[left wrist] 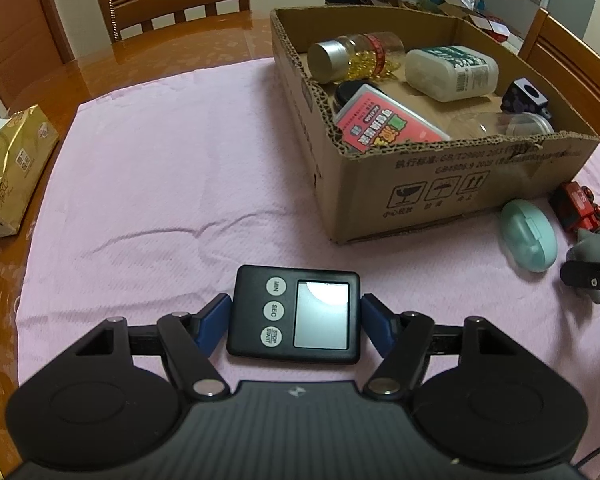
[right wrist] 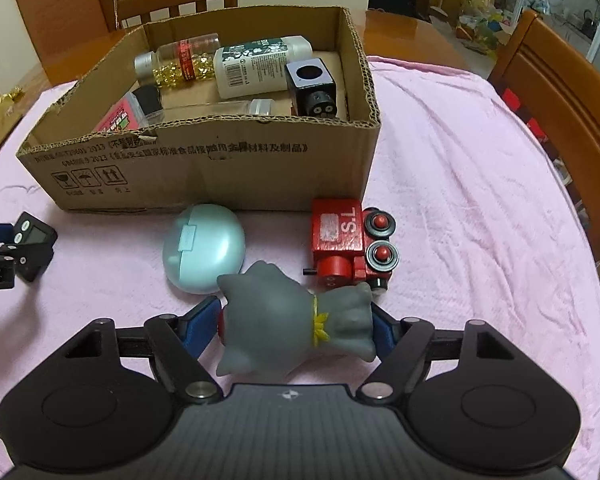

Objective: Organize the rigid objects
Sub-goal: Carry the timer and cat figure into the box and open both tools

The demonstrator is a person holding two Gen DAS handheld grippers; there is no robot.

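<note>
Pink cloth (left wrist: 160, 184) covers the wooden table, with chairs standing behind it and a gold packet (left wrist: 10, 168) lying at the far left edge. From the left wrist view, the left gripper (left wrist: 294, 314) has its blue pads pressed against both sides of a black digital timer (left wrist: 294, 314), which lies face up between them over the cloth with its three round buttons to the left of its screen. Beyond it to the right stands an open cardboard box (left wrist: 420, 188) holding a capsule bottle (left wrist: 356, 58), a white bottle (left wrist: 452, 72), a pink-labelled jar (left wrist: 384, 120), a clear jar (left wrist: 500, 124) and a black cube (left wrist: 526, 96), all lying on their sides or tilted. Near the box's front right corner a mint oval case (left wrist: 528, 240) rests on the cloth, with a red toy train (left wrist: 578, 204) just beyond it.

From the right wrist view, the right gripper (right wrist: 296, 326) pinches a grey rubber figure (right wrist: 296, 320) lying sideways between its blue pads, a yellow tie around its narrow part. The mint case (right wrist: 202, 248) sits just ahead to the left, touching or nearly touching the figure, and the train (right wrist: 352, 240) lies just ahead to the right. Both lie in front of the box (right wrist: 204, 168). At the far left edge the left gripper (right wrist: 4, 248) shows with the timer (right wrist: 34, 240).
</note>
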